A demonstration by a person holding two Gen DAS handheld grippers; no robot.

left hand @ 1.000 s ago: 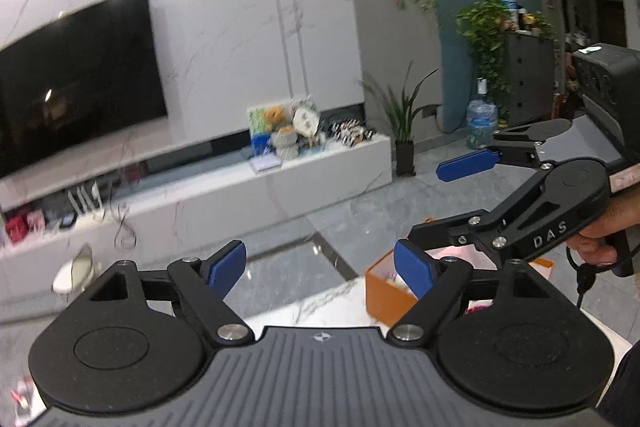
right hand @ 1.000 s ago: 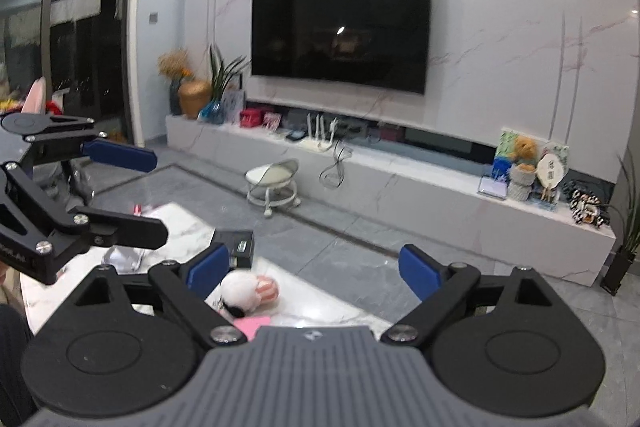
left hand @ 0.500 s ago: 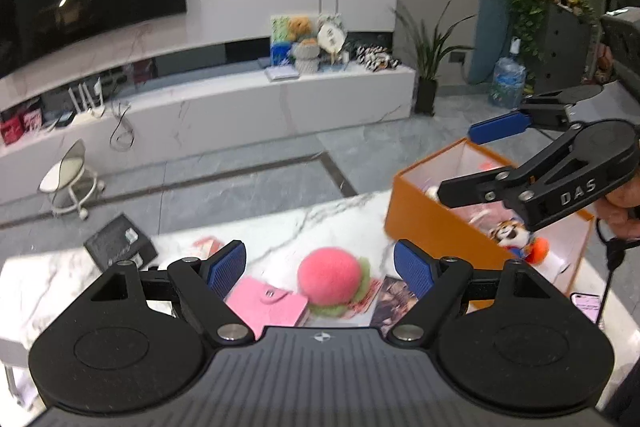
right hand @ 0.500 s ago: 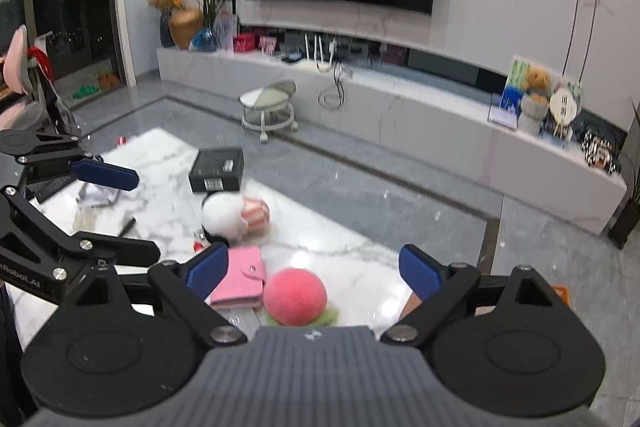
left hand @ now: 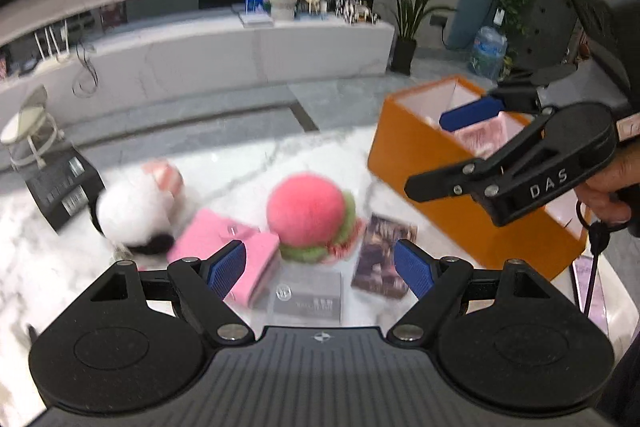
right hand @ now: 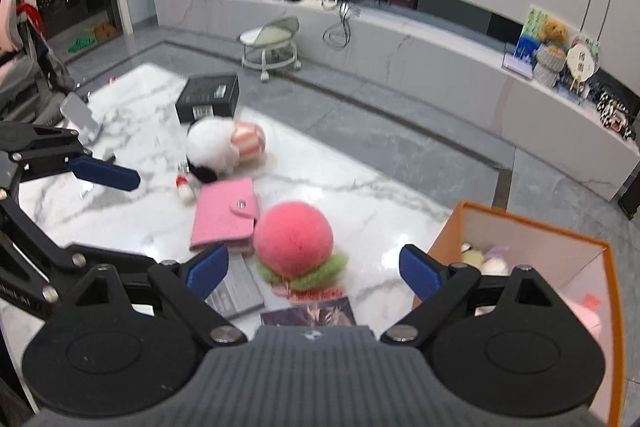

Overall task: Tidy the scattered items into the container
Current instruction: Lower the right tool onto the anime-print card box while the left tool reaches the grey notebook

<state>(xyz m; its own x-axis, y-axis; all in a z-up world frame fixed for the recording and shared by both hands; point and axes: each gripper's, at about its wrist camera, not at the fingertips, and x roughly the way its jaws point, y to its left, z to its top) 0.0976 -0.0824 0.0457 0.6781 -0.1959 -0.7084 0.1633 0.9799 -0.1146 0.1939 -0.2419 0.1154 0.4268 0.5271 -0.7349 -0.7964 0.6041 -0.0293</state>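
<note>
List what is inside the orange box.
The orange box holds small plush toys by its near wall and something pink farther right. The right gripper's body covers the rest of its floor.

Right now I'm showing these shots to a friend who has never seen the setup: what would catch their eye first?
Probably the fluffy pink peach plush in the middle of the white marble table, with a pink wallet just left of it and a white plush beyond. Next, the bright orange box at the table's right end, already holding soft toys. In front, the left gripper and right gripper both have empty, open jaws.
</note>
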